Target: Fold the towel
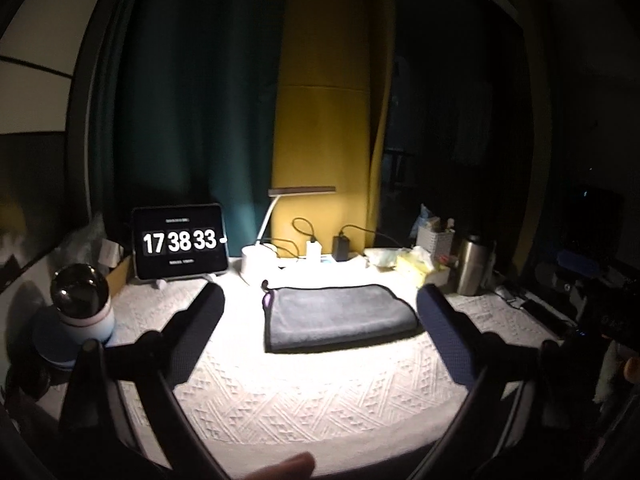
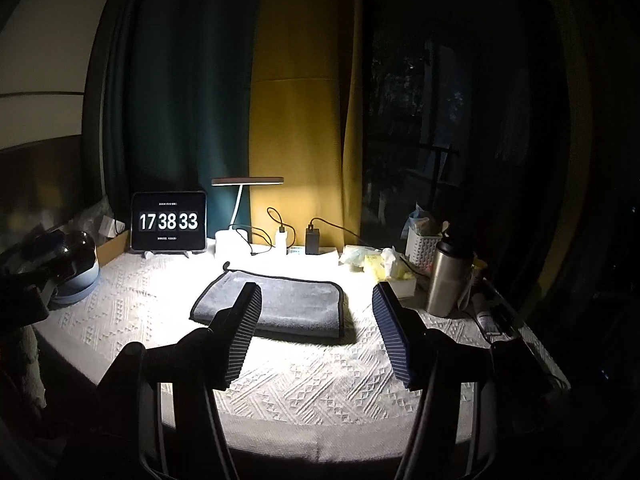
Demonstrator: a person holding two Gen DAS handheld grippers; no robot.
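A grey towel (image 1: 340, 316) with dark edging lies folded into a flat rectangle on the white textured tablecloth (image 1: 280, 392), under the lamp light. It also shows in the right wrist view (image 2: 292, 304). My left gripper (image 1: 320, 300) is open and empty, held above the table in front of the towel, its fingers either side of it in view. My right gripper (image 2: 316, 300) is open and empty, also short of the towel's near edge, with the left finger overlapping the towel in view.
A tablet clock (image 1: 180, 242) reading 17 38 33 stands at the back left. A white desk lamp (image 1: 260, 256), chargers (image 1: 340, 246) and cables sit behind the towel. A steel bottle (image 2: 446, 278), a white basket (image 2: 422, 246) and tissues (image 2: 384, 266) are at the right. A round device (image 1: 82, 304) is at the left.
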